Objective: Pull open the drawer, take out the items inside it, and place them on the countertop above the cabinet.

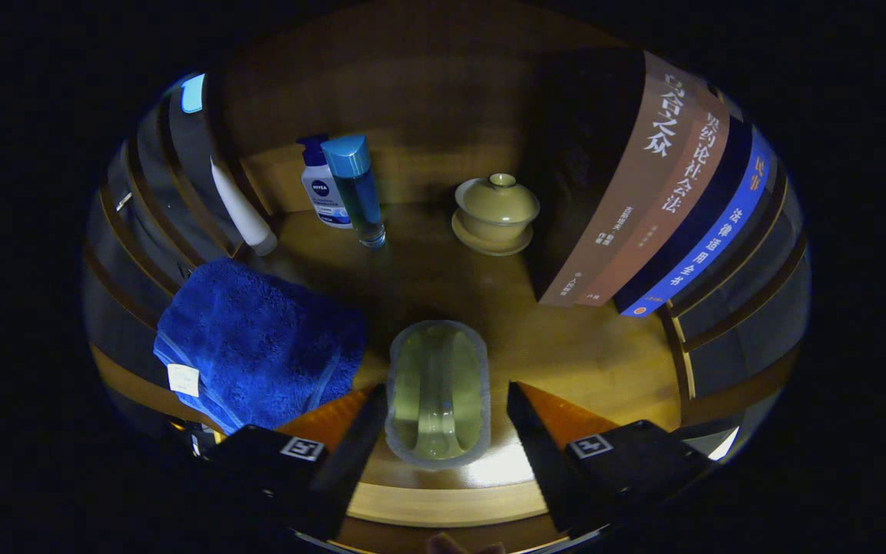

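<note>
An oval, translucent greenish dish (438,392) with a frosted rim lies on the wooden countertop (589,354), near its front edge. My gripper (447,394) is open and the dish sits between its fingers. The left finger (358,438) is at the dish's rim. A small gap shows between the right finger (529,431) and the dish. I cannot tell whether the dish rests fully on the wood or is slightly lifted.
A folded blue towel (258,346) lies left of the dish. Beyond stand a white pump bottle (321,192), a blue-capped clear bottle (356,192), a leaning white tube (243,208) and a lidded tea bowl (496,211). Upright books (658,192) stand at the right.
</note>
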